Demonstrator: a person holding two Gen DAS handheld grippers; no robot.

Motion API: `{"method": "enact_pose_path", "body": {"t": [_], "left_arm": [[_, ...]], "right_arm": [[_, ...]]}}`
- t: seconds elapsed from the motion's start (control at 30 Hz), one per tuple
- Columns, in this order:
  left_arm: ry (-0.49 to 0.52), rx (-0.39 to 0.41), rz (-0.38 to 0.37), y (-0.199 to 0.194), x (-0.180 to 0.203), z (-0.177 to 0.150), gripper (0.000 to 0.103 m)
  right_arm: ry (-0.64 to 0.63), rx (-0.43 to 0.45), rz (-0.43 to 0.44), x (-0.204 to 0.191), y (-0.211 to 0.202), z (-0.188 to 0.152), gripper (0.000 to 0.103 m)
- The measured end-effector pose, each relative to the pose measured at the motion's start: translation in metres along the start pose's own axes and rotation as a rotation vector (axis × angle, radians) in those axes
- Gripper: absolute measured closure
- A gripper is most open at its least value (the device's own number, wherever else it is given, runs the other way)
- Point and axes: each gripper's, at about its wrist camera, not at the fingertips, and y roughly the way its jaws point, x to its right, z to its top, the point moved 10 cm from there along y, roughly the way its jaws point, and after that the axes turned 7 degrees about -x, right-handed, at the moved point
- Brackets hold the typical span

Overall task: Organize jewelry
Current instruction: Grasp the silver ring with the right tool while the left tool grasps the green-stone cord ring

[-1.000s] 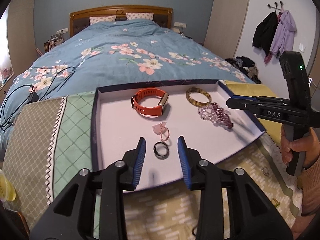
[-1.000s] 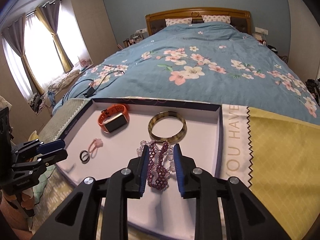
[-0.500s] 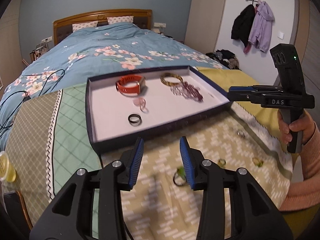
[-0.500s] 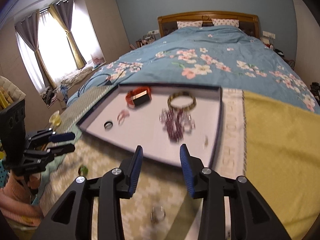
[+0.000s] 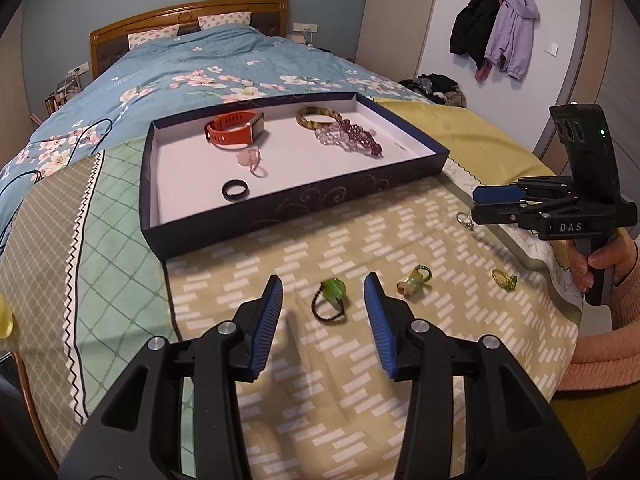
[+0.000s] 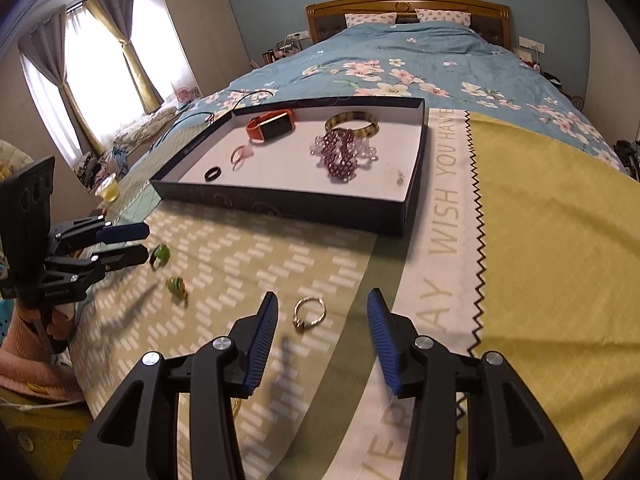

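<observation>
Rings (image 5: 330,300) loose beside tray (image 5: 304,208)

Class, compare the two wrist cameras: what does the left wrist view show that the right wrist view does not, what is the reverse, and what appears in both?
Only the left wrist view shows the coats on wall hooks and a yellow-green ring near the right gripper.

Only the right wrist view shows the curtained window and a cup beyond the tray.

Both show the tray, orange watch, black ring, silver ring and green-stone ring.
</observation>
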Motion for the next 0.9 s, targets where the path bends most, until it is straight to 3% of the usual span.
{"method": "enact_pose_path", "body": {"t": [0.7,0.83,0.9], "left_arm": [[-0.009,-0.061,0.006,0.017,-0.002,-0.002,0.062],[-0.006,-0.064,0.008,0.019,-0.002,-0.001,0.062],[-0.006,-0.064,0.016,0.019,-0.003,-0.001,0.065]], "right_arm": [[0.0,0.004,0.005,-0.012,0.006,-0.005,0.059],[-0.024,0.006,-0.048,-0.013,0.009,-0.002,0.064],[-0.054,0.004,-0.101,-0.013,0.01,-0.002,0.072]]}}
